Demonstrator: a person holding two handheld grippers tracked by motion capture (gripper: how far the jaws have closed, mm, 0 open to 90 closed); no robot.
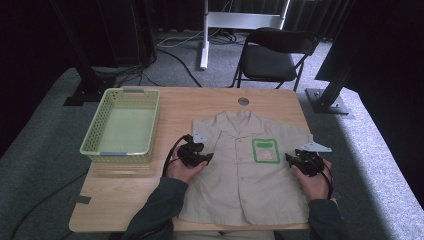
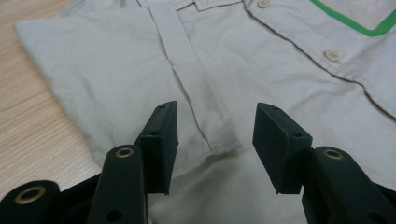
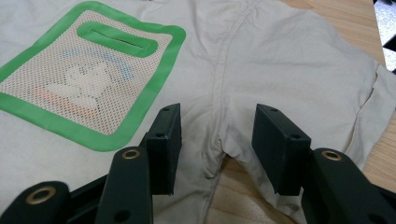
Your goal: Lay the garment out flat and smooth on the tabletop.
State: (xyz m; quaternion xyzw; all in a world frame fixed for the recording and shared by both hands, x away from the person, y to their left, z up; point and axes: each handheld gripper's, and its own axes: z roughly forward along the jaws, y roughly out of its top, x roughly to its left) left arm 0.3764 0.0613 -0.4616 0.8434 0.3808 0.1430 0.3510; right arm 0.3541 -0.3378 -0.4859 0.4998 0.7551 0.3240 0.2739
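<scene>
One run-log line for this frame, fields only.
item: beige shirt flat on table | left gripper: open at sleeve seam | right gripper: open at underarm | basket: untouched

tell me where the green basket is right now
In the high view the green basket sits on the far left part of the wooden table, left of the spread beige shirt and just beyond the left gripper.

Green basket, black chair.
</scene>
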